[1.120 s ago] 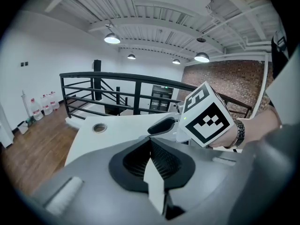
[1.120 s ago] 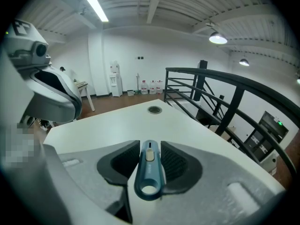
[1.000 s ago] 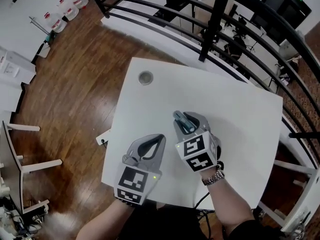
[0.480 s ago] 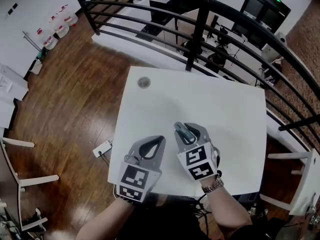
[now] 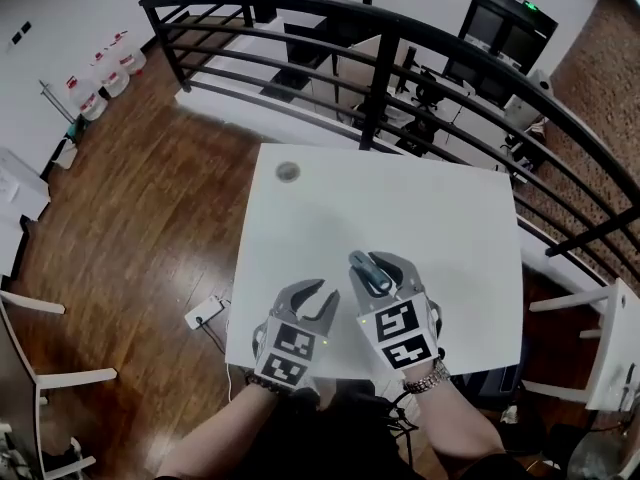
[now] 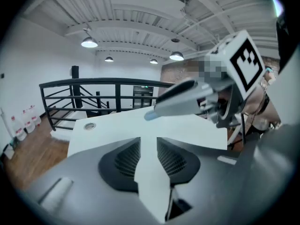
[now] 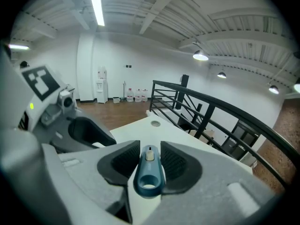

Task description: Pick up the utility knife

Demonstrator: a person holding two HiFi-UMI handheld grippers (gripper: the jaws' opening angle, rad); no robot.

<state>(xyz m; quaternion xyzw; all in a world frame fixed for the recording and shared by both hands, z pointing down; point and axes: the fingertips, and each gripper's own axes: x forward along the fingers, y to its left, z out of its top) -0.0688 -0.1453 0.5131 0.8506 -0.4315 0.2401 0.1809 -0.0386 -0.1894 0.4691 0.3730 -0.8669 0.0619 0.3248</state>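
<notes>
The utility knife (image 5: pixel 365 270), blue-grey with a ring at its tail, is pinched between the pads of my right gripper (image 5: pixel 378 266) and held above the white table (image 5: pixel 420 203). In the right gripper view the knife (image 7: pixel 149 175) stands between the jaws, ring end toward the camera. My left gripper (image 5: pixel 323 296) hovers just left of it over the table's near edge. Its jaws are opening, and only bare table shows between them (image 6: pixel 148 142). From the left gripper view the knife (image 6: pixel 176 99) points leftward in the air.
A round grommet (image 5: pixel 288 172) sits in the table's far left corner. A black railing (image 5: pixel 400 43) runs behind the table, above a lower floor. A white chair (image 5: pixel 600 353) stands at the right, and a small white box (image 5: pixel 205 314) lies on the wooden floor to the left.
Both grippers have drawn back toward the table's near edge. The left jaws, shut before, have parted. The right gripper keeps the knife and has risen.
</notes>
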